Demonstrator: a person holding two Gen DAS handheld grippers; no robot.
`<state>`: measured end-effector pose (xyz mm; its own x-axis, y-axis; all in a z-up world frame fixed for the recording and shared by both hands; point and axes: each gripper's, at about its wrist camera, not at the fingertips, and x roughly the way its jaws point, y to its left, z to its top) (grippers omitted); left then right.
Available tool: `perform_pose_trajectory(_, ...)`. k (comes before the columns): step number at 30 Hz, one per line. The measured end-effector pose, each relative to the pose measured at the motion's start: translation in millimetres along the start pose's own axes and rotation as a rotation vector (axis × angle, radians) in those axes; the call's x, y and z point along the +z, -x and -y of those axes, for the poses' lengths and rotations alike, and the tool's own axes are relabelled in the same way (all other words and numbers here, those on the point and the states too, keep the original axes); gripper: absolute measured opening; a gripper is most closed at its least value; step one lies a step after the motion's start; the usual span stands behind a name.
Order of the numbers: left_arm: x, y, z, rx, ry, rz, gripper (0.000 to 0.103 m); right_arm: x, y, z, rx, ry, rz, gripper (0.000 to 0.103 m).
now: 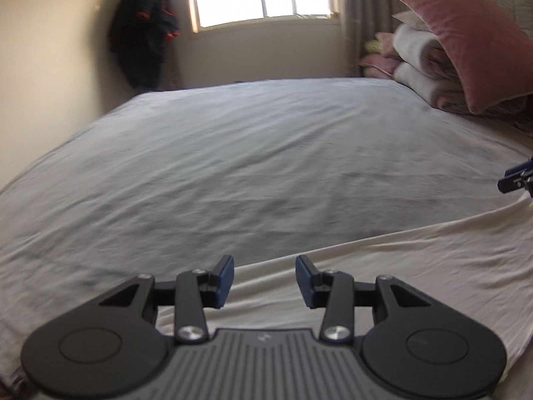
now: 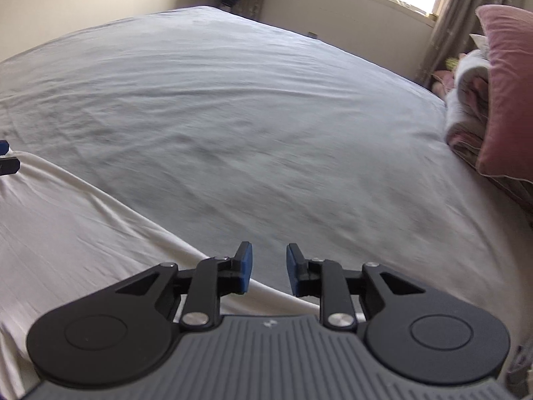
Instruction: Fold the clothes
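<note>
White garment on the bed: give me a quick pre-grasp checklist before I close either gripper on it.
1. Left gripper open, nothing between the fingers: ok.
2. Right gripper open, nothing between the fingers: ok.
3. White garment lying spread on the bed sheet: ok.
4. Garment edge lined up under the right gripper: ok, the edge runs just below it.
5. Fingers touching the cloth: cannot tell.
6. Pillow pile apart from the garment: ok.

The cream garment (image 1: 416,266) runs off the frame at five o'clock, its shape unreadable. The bedsheet (image 2: 250,140) is motion-blurred. At three o'clock in the left view, the right gripper (image 1: 518,178) is cropped.
</note>
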<state>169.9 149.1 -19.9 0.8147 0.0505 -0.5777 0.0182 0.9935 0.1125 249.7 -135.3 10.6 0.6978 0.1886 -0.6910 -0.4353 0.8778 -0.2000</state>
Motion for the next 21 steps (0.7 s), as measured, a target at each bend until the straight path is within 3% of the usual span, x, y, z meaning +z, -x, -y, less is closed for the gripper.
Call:
perform_pose_trajectory(5,17.5,-33.1,35.9,-0.049,-0.09,-0.05,0.041,-14.9,7.4,45.8,-0.037,-0.002,-0.029,0.026)
perform_pose_trajectory(14,35.9,-61.4,80.8,-0.248,-0.247,-0.084,0.04,-33.8,-5.6,98.5,-0.045,0.037,-0.119,0.026)
perform_pose_trajectory(21,32.7,-70.3,103.1,-0.251,-0.393,-0.102,0.031,-42.8,-26.5,97.9,-0.03,0.122,-0.163,0.026)
